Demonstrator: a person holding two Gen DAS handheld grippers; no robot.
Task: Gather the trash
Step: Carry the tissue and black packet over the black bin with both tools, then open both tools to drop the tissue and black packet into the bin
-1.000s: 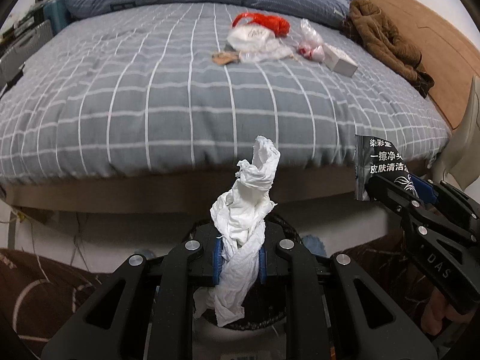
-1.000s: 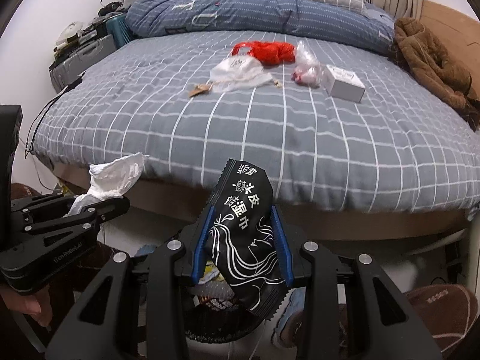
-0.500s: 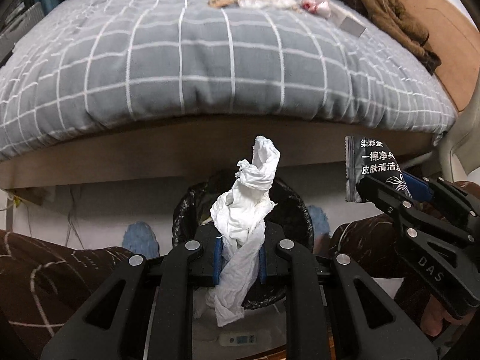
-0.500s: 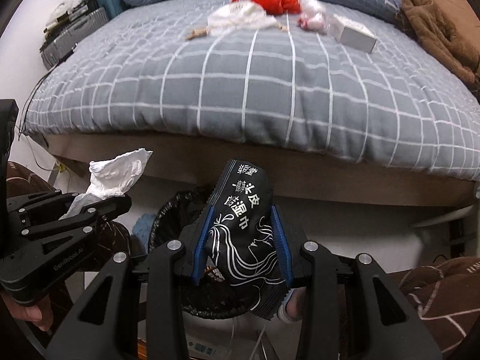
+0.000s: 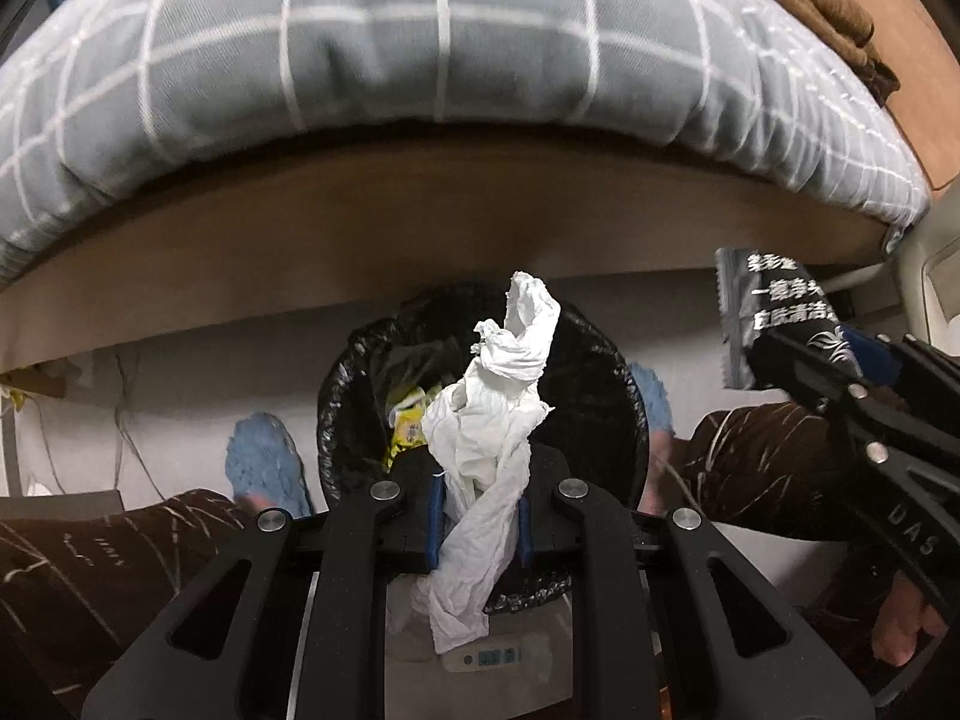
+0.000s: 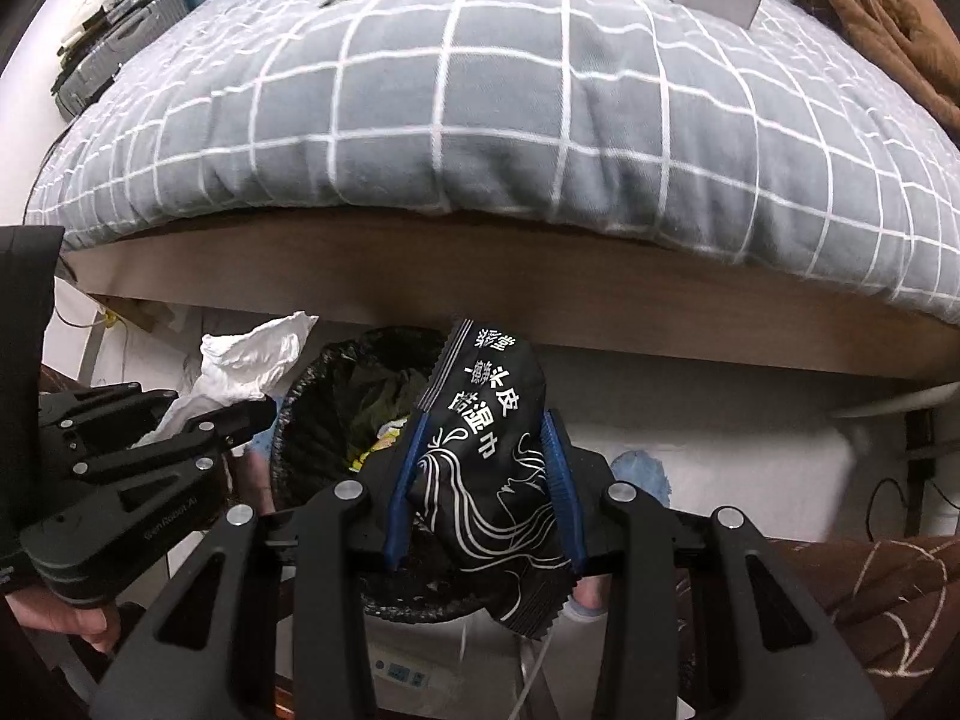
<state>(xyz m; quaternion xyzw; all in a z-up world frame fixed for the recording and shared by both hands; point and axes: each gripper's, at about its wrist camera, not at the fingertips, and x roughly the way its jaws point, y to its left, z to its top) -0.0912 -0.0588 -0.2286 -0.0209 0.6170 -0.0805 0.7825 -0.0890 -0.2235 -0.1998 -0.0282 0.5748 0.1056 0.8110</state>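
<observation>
Grey white-checked quilted bed (image 6: 510,120) above, wooden frame edge beneath. Round bin lined with black plastic bag (image 5: 606,396) on the floor below both grippers. Left gripper (image 5: 478,525), jaws clamped tight on crumpled white tissue paper (image 5: 492,420), over the bin mouth. Right gripper (image 6: 483,483), jaws narrowly parted, gripping black wet-wipe packet with white lettering (image 6: 492,468) over the bin's near rim.

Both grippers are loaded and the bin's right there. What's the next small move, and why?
Probably open the left gripper: its white tissue hangs over the black-lined bin, so it should drop in. The right gripper with the black wet-wipe packet can follow.
</observation>
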